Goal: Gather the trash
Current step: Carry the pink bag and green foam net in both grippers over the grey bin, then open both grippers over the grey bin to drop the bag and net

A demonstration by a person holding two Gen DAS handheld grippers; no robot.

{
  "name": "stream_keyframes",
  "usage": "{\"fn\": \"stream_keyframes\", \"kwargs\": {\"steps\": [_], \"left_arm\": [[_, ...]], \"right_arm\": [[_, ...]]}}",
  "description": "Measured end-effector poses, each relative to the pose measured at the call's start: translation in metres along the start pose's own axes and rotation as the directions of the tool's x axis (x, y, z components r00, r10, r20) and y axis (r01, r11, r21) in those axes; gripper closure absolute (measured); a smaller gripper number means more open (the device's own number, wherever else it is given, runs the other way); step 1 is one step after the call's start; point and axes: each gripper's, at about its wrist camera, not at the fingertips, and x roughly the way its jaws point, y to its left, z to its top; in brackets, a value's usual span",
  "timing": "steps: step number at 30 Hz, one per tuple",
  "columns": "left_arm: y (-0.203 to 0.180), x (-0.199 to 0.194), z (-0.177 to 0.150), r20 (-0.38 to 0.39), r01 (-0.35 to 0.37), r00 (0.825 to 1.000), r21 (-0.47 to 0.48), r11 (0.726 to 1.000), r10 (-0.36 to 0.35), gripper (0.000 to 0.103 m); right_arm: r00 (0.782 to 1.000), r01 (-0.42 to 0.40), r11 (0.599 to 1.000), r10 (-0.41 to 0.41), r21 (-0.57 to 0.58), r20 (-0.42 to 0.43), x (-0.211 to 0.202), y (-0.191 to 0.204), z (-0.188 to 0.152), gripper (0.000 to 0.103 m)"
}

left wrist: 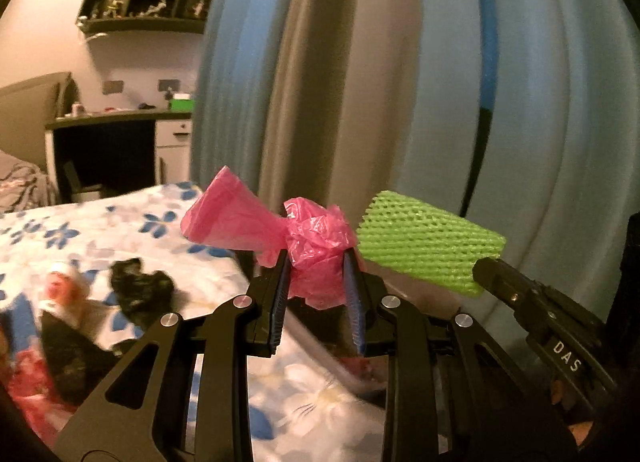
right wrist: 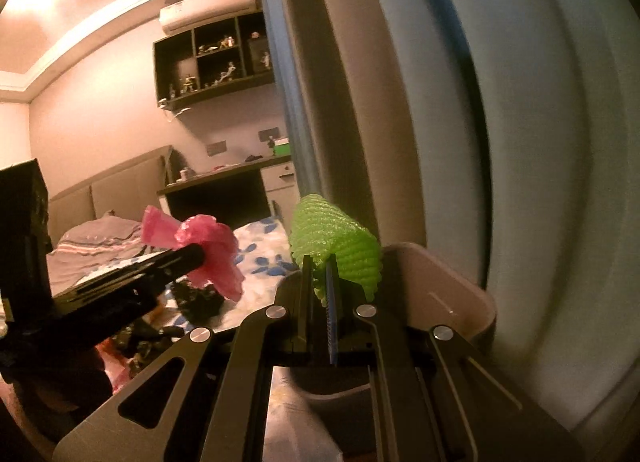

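Pink bag (left wrist: 316,250) pinched by left gripper (left wrist: 318,262); green netting (right wrist: 336,250) clamped by right gripper (right wrist: 320,274), bin (right wrist: 460,294) seen only rightward.

Only one readable mark: white letters "DAS", standing on the black body of the right gripper (left wrist: 486,272), low at the right edge of the left wrist view, running slantwise along its side. Nothing else legible; blurred beyond reading elsewhere in both views.
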Motion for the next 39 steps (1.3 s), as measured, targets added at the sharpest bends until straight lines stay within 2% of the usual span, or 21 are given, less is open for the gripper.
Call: {"fn": "stream_keyframes", "kwargs": {"steps": [6,15,28,30,31,33,35,39], "left_arm": [[-0.012,0.029,-0.004,-0.025,0.042,0.999,0.015,0.999,-0.041,0.077],[-0.024,0.053,-0.013,-0.057,0.094,0.994,0.036,0.995,-0.092,0.077],[-0.023,0.070,-0.022,-0.091,0.111,0.990,0.028,0.993,-0.108,0.075],[-0.024,0.071,-0.023,-0.095,0.119,0.989,0.033,0.992,-0.115,0.072],[-0.025,0.072,-0.024,-0.096,0.117,0.989,0.040,0.992,-0.113,0.067],[-0.024,0.072,-0.027,-0.093,0.116,0.989,0.048,0.992,-0.112,0.054],[-0.020,0.071,-0.029,-0.085,0.099,0.992,0.043,0.994,-0.095,0.032],[-0.002,0.064,-0.030,-0.089,0.036,0.995,-0.011,0.999,-0.037,0.020]], "right_arm": [[1.000,0.029,1.000,-0.029,0.006,-0.005,0.006,-0.017,-0.003,0.097],[0.999,0.047,0.999,-0.047,0.011,-0.028,0.016,-0.022,-0.004,0.097],[0.997,0.059,0.998,-0.058,0.010,-0.044,0.029,-0.018,-0.002,0.097],[0.997,0.060,0.998,-0.059,0.009,-0.046,0.031,-0.019,-0.003,0.097],[0.997,0.060,0.998,-0.059,0.009,-0.048,0.032,-0.019,-0.003,0.096],[0.997,0.058,0.998,-0.058,0.010,-0.051,0.033,-0.019,-0.004,0.096],[0.997,0.054,0.998,-0.054,0.012,-0.053,0.034,-0.020,-0.005,0.096],[0.997,0.049,0.999,-0.048,0.017,-0.058,0.039,-0.020,-0.006,0.096]]}}
